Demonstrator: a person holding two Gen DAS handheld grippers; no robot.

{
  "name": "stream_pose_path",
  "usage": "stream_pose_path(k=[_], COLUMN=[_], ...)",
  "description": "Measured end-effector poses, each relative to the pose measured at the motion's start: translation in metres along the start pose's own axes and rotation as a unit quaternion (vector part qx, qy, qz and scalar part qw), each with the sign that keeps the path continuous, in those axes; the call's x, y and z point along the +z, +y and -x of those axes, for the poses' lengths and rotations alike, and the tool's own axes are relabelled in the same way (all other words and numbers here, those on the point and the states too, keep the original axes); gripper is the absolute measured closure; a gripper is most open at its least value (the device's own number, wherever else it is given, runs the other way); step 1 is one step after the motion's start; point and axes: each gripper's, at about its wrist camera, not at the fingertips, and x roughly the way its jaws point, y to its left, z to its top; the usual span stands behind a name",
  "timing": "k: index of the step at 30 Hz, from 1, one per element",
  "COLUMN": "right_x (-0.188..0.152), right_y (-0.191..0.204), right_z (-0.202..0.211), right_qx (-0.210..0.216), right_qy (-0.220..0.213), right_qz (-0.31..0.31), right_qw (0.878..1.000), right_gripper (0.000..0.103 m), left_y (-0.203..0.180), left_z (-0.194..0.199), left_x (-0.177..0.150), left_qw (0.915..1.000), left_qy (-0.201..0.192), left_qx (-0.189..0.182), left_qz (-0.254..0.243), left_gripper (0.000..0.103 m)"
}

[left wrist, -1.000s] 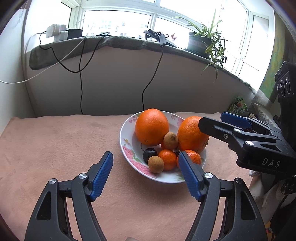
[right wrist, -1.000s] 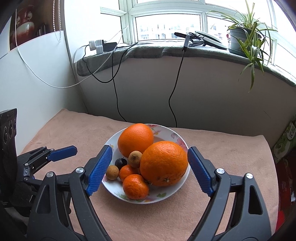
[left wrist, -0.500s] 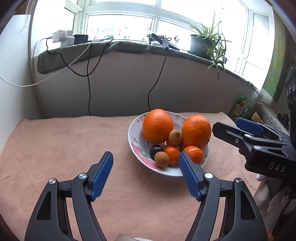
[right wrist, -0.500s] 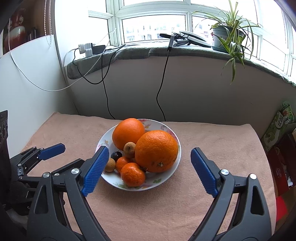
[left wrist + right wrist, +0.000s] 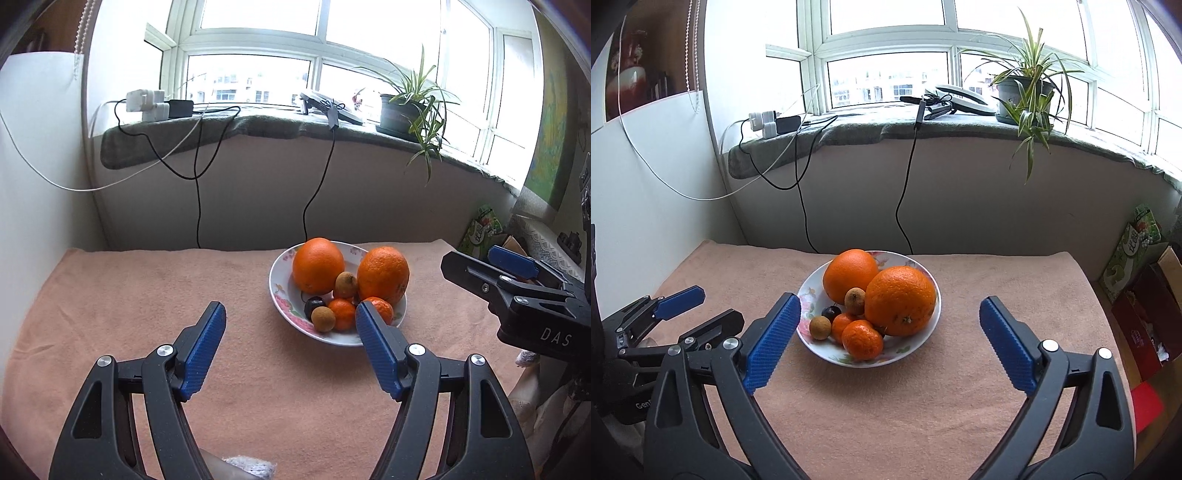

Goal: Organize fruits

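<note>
A white floral bowl [image 5: 277,291] [image 5: 932,317] rests on a pink towel. It holds two big oranges [image 5: 317,265] [image 5: 900,300], two tangerines [image 5: 862,339], two small brown fruits [image 5: 819,328] and a dark plum [image 5: 314,304]. My left gripper [image 5: 291,314] hovers open and empty in front of the bowl, to its left. My right gripper [image 5: 888,308] is empty and its jaws are opening wider, standing back from the bowl on the near side. In the left wrist view the right gripper [image 5: 491,262] shows at the right edge.
The pink towel [image 5: 147,288] covers the table up to a grey wall. Black and white cables [image 5: 905,192] hang from the sill, which carries chargers and a potted plant [image 5: 1027,88]. Boxes [image 5: 1134,240] stand past the table's right edge.
Both grippers have pulled back and risen, so the bowl looks smaller and farther off. The right gripper's jaws have spread wider. The fruit has not moved.
</note>
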Motion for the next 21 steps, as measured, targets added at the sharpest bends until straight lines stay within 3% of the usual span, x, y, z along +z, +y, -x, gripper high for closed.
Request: stream_pose_path(k=[3,6,21], right_x=[-0.004,-0.011,-0.023], right_y=[0.001,-0.002,-0.007], right_z=[0.008,0.016,0.027], right_qx=[-0.011,-0.010,-0.014], right_qy=[-0.007,-0.008,-0.002], right_qz=[-0.001,-0.015,-0.026], right_qw=[1.000,1.000,1.000], right_gripper=[0.003,0.000,0.000], left_y=[0.000,0.001,-0.001], left_z=[0.009,0.018,0.037], left_x=[-0.002,-0.005,-0.016], left_qw=[1.0000,0.9999,0.9997], left_qy=[-0.003,-0.005,-0.004], left_qx=[0.006,0.006,0.023], left_qz=[0.001,0.007,0.004], left_gripper=[0.030,0.018,0.018])
